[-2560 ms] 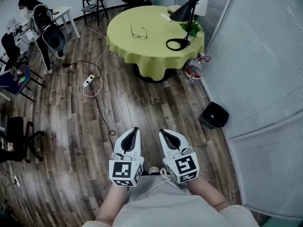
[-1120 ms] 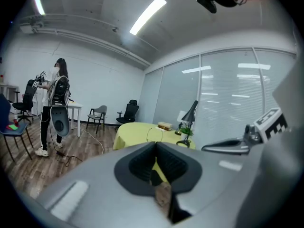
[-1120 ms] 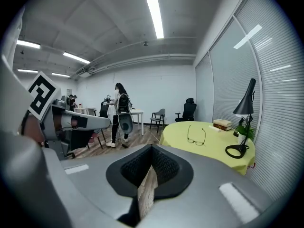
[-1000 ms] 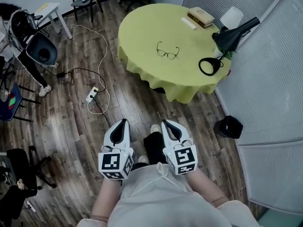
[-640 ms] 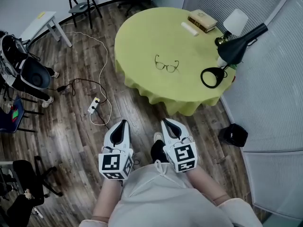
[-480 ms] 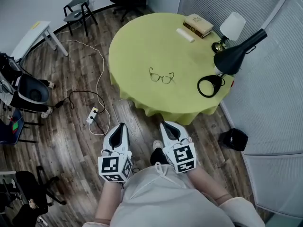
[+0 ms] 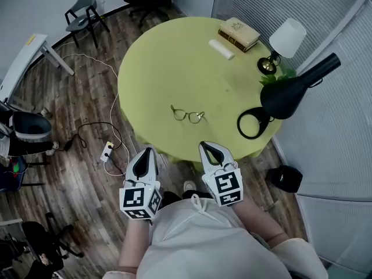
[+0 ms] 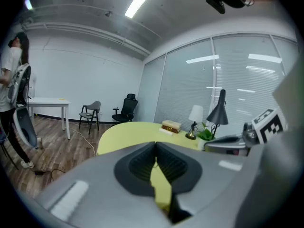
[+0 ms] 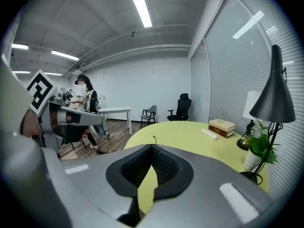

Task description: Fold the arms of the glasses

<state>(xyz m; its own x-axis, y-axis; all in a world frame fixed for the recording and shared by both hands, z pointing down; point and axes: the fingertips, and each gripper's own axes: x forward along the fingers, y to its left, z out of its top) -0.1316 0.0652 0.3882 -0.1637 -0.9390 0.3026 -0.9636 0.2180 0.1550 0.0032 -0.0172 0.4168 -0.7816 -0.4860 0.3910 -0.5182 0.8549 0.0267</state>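
Note:
The thin-rimmed glasses (image 7: 187, 115) lie on the round yellow-green table (image 7: 174, 63), near its front edge, arms spread out. My left gripper (image 7: 147, 151) hangs shut and empty over the floor just short of the table's edge, to the left of the glasses. At the table's near rim, my right gripper (image 7: 207, 146) is shut and empty, slightly right of the glasses. In the left gripper view the left gripper (image 8: 156, 144) has its jaws meeting with nothing in them. The right gripper (image 9: 152, 147) looks the same in the right gripper view. Neither gripper touches the glasses.
A black desk lamp (image 7: 288, 93) with a ring base (image 7: 251, 124) stands at the table's right. Behind it are a white-shaded lamp (image 7: 287, 38), a plant (image 7: 272, 78), books (image 7: 239, 32) and a white roll (image 7: 221, 49). A power strip (image 7: 107, 151) lies on the floor.
The person has walked up to the table: it and the glasses have come from far ahead to just beyond the grippers. Both grippers stayed shut, side by side.

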